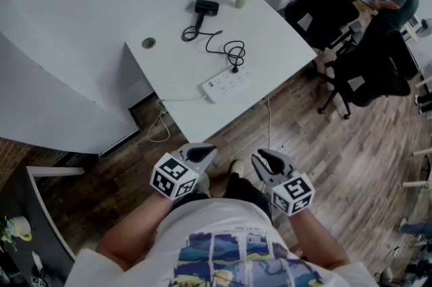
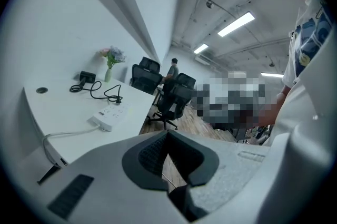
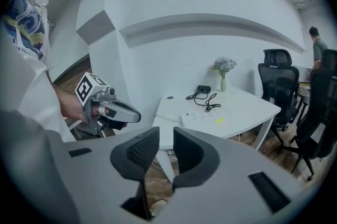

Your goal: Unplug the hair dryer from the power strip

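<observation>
Head view: hair dryer [image 1: 206, 7] is lying at the table's [image 1: 283, 36] far end, cord running into the power strip [image 1: 228, 82]; left claw [image 1: 200, 153] and right claw [image 1: 266, 161] are hanging well short. Left gripper view: left claw is sitting tips-together, empty. Right gripper view: right claw is standing partly open, gripping nothing.

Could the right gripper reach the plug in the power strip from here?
Probably not yet: the right gripper is near the person's body, short of the table. Nothing blocks the plug, though.

Dim, even indoor light; strong fisheye warping.
</observation>
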The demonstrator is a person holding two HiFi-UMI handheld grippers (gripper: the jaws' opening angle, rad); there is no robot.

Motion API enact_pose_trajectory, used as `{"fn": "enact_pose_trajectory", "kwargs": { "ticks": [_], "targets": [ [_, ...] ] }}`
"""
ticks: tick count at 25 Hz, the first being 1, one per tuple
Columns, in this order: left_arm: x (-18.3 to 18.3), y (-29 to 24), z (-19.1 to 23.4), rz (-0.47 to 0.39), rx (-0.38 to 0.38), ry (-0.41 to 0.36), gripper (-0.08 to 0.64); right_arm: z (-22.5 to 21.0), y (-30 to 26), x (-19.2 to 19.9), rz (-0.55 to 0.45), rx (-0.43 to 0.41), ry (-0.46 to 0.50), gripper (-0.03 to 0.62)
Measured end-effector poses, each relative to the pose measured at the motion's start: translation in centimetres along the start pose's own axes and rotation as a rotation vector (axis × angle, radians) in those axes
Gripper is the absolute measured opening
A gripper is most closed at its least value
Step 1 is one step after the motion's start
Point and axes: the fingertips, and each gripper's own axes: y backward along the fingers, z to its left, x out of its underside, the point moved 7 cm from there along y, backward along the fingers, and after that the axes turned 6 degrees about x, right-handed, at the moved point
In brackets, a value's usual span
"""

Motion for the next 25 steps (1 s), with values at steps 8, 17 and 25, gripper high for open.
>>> {"fn": "enact_pose_trajectory", "kwargs": {
  "ticks": [8, 17, 25],
  "targets": [
    [-2.1, -3.4, 4.9, 0.017, -0.107, -0.010, 0.000, -5.0, -5.1, -1.9, 0.019, -0.068, 0.016, 0.084],
    [-5.4, -9.1, 11.8, 0.049, -0.233, 0.005, 0.000, -13.6, -12.9, -5.5, 0.051, -0.183, 0.090, 0.086],
    [-6.5, -14.0, 16.2, 0.077, -0.303, 0.075, 0.000, -18.9, -18.8, -6.3, 0.127, -0.295, 0.136, 0.089]
  ]
}}
